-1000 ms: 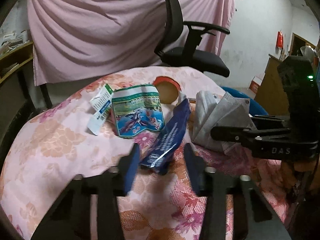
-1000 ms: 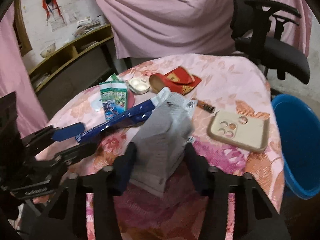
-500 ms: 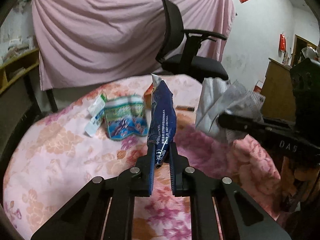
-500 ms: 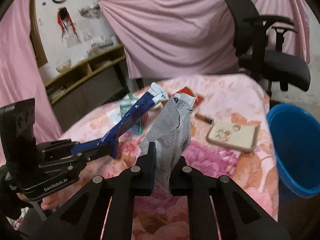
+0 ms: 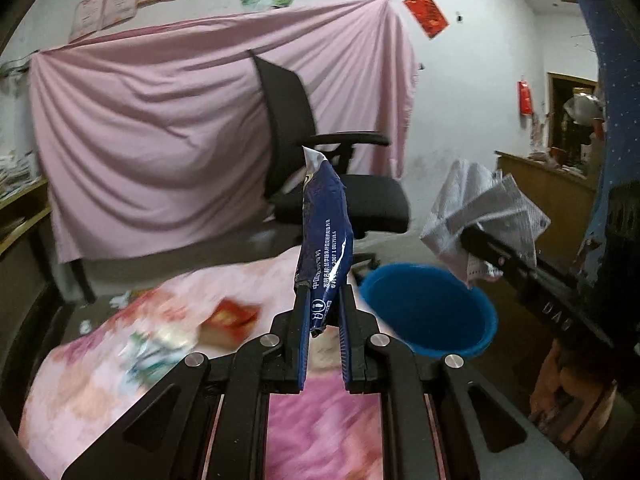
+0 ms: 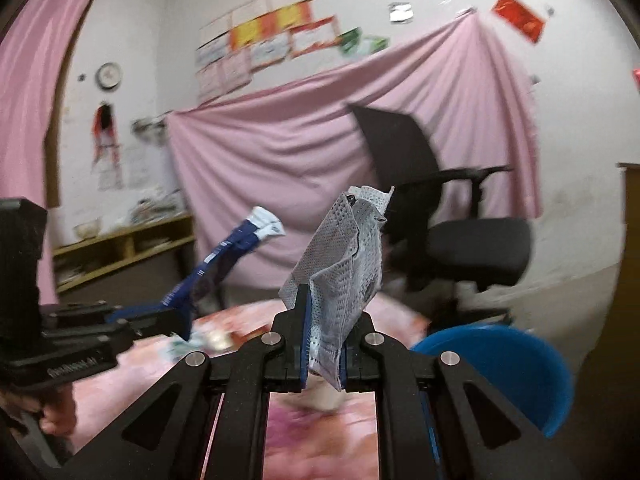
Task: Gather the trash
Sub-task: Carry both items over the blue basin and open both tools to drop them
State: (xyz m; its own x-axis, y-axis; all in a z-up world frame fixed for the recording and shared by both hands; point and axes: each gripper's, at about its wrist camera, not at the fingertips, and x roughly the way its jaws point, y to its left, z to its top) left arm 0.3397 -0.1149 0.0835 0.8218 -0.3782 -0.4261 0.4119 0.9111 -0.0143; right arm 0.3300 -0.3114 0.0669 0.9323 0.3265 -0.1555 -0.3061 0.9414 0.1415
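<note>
My left gripper (image 5: 324,300) is shut on a dark blue wrapper (image 5: 325,236) that stands upright above the flowered table (image 5: 100,376). In the right wrist view the same wrapper (image 6: 224,260) sticks out from the left gripper (image 6: 182,320) at the left. Between the shut jaws of my right gripper (image 6: 325,316) hangs a grey dotted cloth (image 6: 344,256), lifted off the table. That cloth (image 5: 480,216) and the right gripper (image 5: 470,240) also appear at the right of the left wrist view, above a blue bucket (image 5: 428,312).
The blue bucket (image 6: 504,368) stands beside the table at the right. A black office chair (image 5: 320,176) is behind it before a pink sheet (image 5: 160,152). Blurred red (image 5: 232,316) and green packets (image 5: 160,344) lie on the tablecloth. Wooden shelves (image 6: 120,248) line the left wall.
Both grippers closed, the left on the blue wrapper and the right on the grey cloth, then lifted them off the table and swung toward the blue bucket.
</note>
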